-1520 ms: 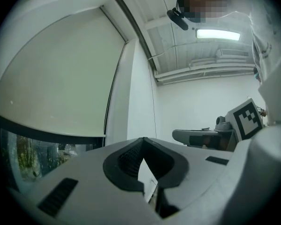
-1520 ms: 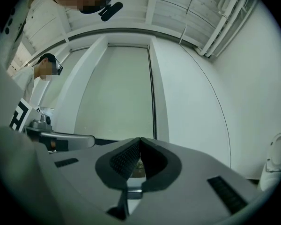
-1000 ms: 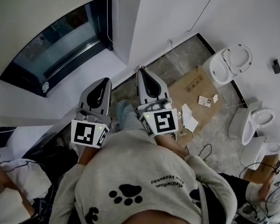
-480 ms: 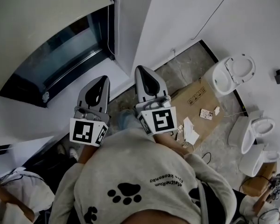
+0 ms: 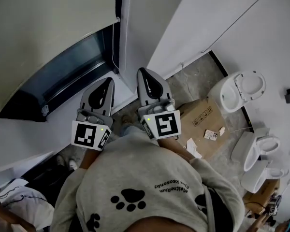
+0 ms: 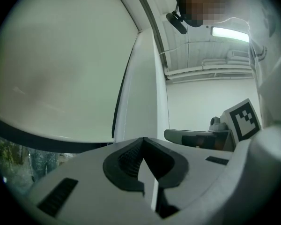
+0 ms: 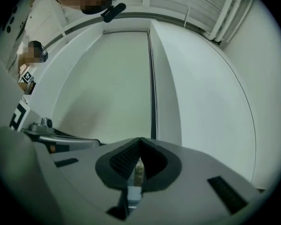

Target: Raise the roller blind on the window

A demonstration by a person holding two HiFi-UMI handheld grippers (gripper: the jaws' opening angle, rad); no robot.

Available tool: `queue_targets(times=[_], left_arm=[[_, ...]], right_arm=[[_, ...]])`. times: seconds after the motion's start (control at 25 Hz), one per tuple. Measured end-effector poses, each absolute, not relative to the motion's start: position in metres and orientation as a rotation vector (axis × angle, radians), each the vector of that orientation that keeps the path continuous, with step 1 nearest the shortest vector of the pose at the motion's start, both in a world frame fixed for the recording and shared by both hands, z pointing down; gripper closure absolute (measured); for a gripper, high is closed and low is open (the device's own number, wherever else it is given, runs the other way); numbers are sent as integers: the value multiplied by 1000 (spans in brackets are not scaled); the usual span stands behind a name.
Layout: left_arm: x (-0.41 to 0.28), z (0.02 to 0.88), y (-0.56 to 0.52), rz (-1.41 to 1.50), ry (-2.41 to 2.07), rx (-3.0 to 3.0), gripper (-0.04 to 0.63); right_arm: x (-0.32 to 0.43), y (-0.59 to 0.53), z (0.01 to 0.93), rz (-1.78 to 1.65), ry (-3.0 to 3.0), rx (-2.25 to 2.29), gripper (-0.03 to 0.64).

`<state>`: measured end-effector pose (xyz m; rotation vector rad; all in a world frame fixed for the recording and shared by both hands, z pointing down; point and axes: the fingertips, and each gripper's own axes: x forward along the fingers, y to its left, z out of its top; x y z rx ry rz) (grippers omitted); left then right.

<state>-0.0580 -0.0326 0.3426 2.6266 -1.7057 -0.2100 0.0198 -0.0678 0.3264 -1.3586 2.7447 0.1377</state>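
Both grippers are held out side by side in front of me, roughly level and aimed at the corner of the window. My left gripper (image 5: 108, 82) has its jaws pressed together; in the left gripper view the ribbed pads (image 6: 131, 159) meet at the tip with nothing between them. My right gripper (image 5: 143, 71) is the same, closed right up and empty. Neither one touches anything.

The roller blind (image 5: 43, 28) lies ahead and to the left. It is drawn down over most of the window, and its bottom bar sits above a band of bare glass (image 5: 63, 83). A thin cord (image 5: 113, 47) hangs at the blind's right edge, beside the white wall pier (image 5: 135, 28), and it is in neither gripper. From the right gripper view the blind (image 7: 112, 78) fills the middle, straight beyond the closed jaws.

Down to my right on the floor are a flattened cardboard box (image 5: 203, 117) and several toilets (image 5: 241, 88), well apart from the grippers.
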Motion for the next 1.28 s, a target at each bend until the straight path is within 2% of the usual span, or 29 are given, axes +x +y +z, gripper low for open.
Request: queue_targets(times=[0.32, 0.84, 1.28], left_arm=[[-55, 337, -92, -239, -1711, 2632, 589], [-58, 336, -127, -241, -1614, 2686, 589], [-62, 346, -162, -114, -1429, 2768, 589]], right_arm=[[5, -119, 324, 150, 2782, -1281, 607], [-2, -141, 334, 116, 2770, -1365, 607], [-8, -161, 346, 75, 2757, -1526, 607]])
